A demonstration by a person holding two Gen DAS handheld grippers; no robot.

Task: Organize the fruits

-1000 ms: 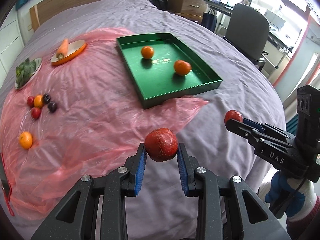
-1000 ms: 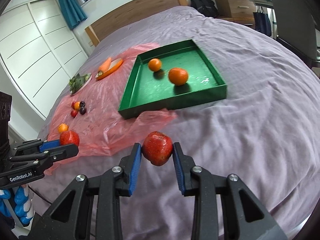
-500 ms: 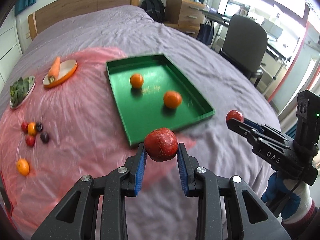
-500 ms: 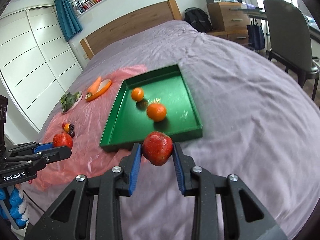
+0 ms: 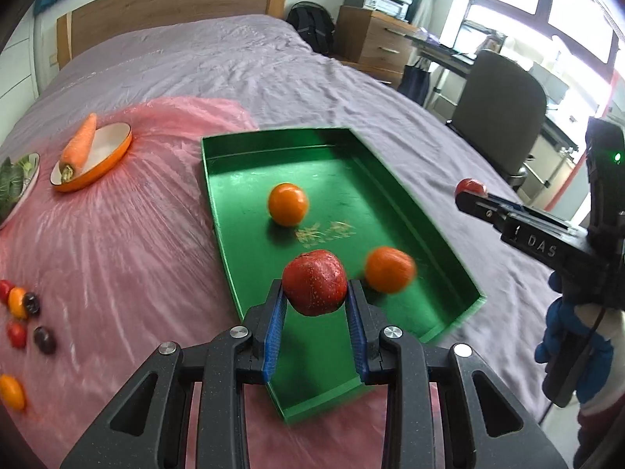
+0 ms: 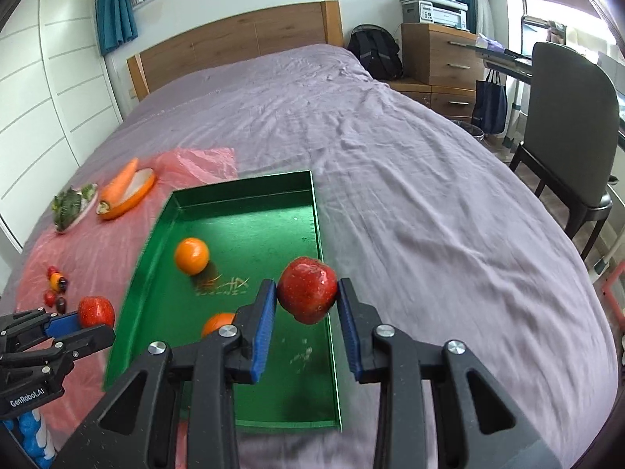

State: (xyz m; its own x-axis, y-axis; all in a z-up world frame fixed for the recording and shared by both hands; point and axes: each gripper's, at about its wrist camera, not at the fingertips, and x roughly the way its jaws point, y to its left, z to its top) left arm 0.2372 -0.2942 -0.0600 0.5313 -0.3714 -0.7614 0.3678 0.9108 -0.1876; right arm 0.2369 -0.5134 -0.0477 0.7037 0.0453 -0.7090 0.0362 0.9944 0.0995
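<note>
My left gripper (image 5: 315, 300) is shut on a red apple (image 5: 315, 287) and holds it above the near end of the green tray (image 5: 410, 211). My right gripper (image 6: 307, 298) is shut on a second red apple (image 6: 307, 288) above the tray's right side (image 6: 317, 211). Two oranges lie in the tray (image 5: 287, 204) (image 5: 389, 269). In the right wrist view one orange (image 6: 191, 256) is clear and the other (image 6: 217, 322) is partly hidden by my finger. Each gripper shows in the other's view, the right (image 5: 470, 191) and the left (image 6: 95, 318).
The tray lies on a purple bed, partly on a pink plastic sheet (image 5: 117, 234). On the sheet: a carrot on an orange dish (image 5: 80, 144), a plate of greens (image 5: 15, 176), several small fruits (image 5: 23, 312) and a small orange (image 5: 11, 391). A chair (image 5: 500, 113) stands right.
Both grippers have moved forward with their apples, from short of the tray to above its near part. Both stay shut on the apples.
</note>
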